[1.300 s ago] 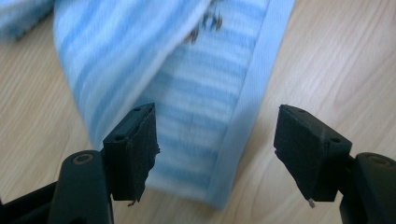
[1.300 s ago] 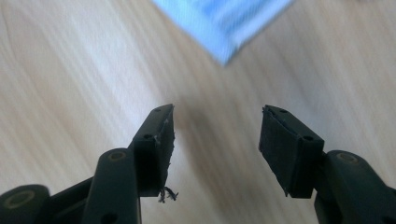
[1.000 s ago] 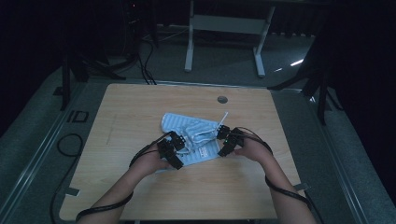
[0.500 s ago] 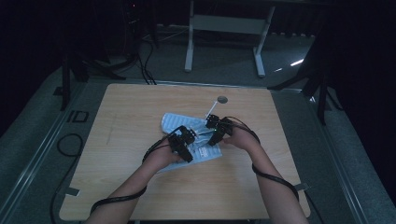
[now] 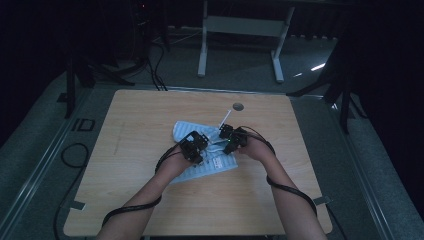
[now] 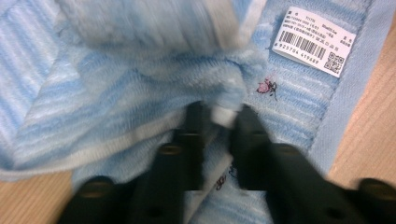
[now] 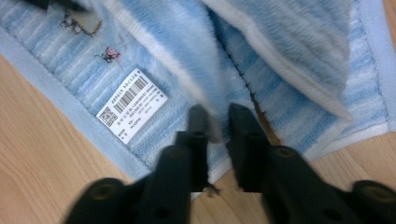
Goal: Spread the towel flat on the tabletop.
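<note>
On the wooden table (image 5: 150,200), each hand-held gripper (image 6: 219,116) (image 7: 215,122) has just closed, pinching a blurred towel (image 5: 220,162) fold.

One blue striped towel (image 5: 207,152), one white label (image 6: 314,45) on it, one pink stitched mark (image 6: 266,87), two grippers, left (image 5: 194,147) and right (image 5: 231,138), one table (image 5: 150,115), two forearms

On my towel (image 6: 140,93) a white label (image 6: 314,43) at two o'clock carries a barcode, the number 6925704419689 and a QR code; its small print is unreadable.
</note>
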`<state>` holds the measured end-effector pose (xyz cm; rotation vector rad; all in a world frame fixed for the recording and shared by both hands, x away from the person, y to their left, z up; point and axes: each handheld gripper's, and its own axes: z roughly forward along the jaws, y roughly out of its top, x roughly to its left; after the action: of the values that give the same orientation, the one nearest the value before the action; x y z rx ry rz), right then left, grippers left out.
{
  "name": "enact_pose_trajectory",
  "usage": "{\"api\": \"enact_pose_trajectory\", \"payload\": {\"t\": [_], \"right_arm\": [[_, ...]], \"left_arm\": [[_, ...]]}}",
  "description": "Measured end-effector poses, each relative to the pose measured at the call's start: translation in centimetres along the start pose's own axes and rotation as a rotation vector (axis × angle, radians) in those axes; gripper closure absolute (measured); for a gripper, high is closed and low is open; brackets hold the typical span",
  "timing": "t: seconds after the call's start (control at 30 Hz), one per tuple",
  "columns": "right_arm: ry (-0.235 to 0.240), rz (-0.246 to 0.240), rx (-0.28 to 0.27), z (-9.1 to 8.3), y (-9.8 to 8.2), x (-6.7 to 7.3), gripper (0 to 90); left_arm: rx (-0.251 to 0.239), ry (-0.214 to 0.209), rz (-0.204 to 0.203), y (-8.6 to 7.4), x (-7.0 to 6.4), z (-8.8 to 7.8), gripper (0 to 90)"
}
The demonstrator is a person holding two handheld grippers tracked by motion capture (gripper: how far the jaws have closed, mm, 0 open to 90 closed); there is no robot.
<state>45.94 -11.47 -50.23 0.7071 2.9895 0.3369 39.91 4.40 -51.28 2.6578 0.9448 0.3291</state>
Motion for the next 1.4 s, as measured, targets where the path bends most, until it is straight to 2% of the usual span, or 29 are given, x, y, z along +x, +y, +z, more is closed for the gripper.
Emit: {"api": "enact_pose_trajectory", "payload": {"t": [0.07, 0.13, 0.33, 0.43, 0.5, 0.53, 0.57, 0.63, 0.87, 0.97, 1.17, 1.27, 1.4], "right_arm": [[0.003, -0.011, -0.001, -0.2, -0.1, 0.2, 84.3], [0.006, -0.023, -0.002, -0.5, -0.2, 0.5, 84.9], [0.001, -0.060, -0.028, -1.7, -1.1, 1.8, 85.0], [0.006, -0.068, -0.038, -2.0, -1.7, 2.1, 85.0], [-0.001, -0.061, -0.037, -2.2, -2.1, 2.1, 85.0], [-0.005, -0.062, -0.037, -2.3, -2.4, 2.1, 85.0], [-0.002, -0.058, -0.036, -2.4, -2.6, 2.2, 85.0], [-0.008, -0.062, -0.040, -2.6, -3.2, 2.3, 85.0], [-0.007, -0.053, -0.059, -3.4, -5.5, 2.7, 85.0], [-0.009, -0.060, -0.068, -3.9, -6.7, 3.1, 84.9], [-0.003, -0.042, -0.086, -4.4, -9.8, 4.0, 84.7], [-0.004, -0.028, -0.075, -4.2, -11.3, 4.4, 84.7], [0.022, -0.024, -0.070, -3.8, -13.2, 5.0, 84.7]], "left_arm": [[-0.007, 0.003, -0.002, -0.1, 0.1, -0.3, 86.0], [-0.023, 0.014, -0.008, -0.1, 0.1, -0.7, 86.9], [-0.043, 0.011, -0.005, -0.5, 0.4, -1.7, 87.6], [-0.045, 0.005, -0.006, -0.6, 0.6, -2.2, 87.6], [-0.042, 0.020, 0.002, -0.7, 0.7, -2.5, 87.6], [-0.035, 0.011, 0.005, -0.8, 0.8, -2.6, 87.6], [-0.046, 0.017, -0.002, -0.9, 0.9, -2.8, 87.6], [-0.042, 0.017, -0.010, -1.1, 1.2, -3.0, 87.6], [-0.036, 0.060, -0.035, -1.4, 2.8, -3.7, 87.6], [-0.027, 0.061, -0.052, -1.6, 3.7, -3.8, 87.6], [-0.005, 0.053, -0.090, -1.9, 5.3, -3.2, 87.6], [0.016, 0.054, -0.102, -1.6, 6.0, -2.5, 87.6], [0.025, 0.056, -0.112, -1.3, 6.4, -1.7, 87.6]]}}
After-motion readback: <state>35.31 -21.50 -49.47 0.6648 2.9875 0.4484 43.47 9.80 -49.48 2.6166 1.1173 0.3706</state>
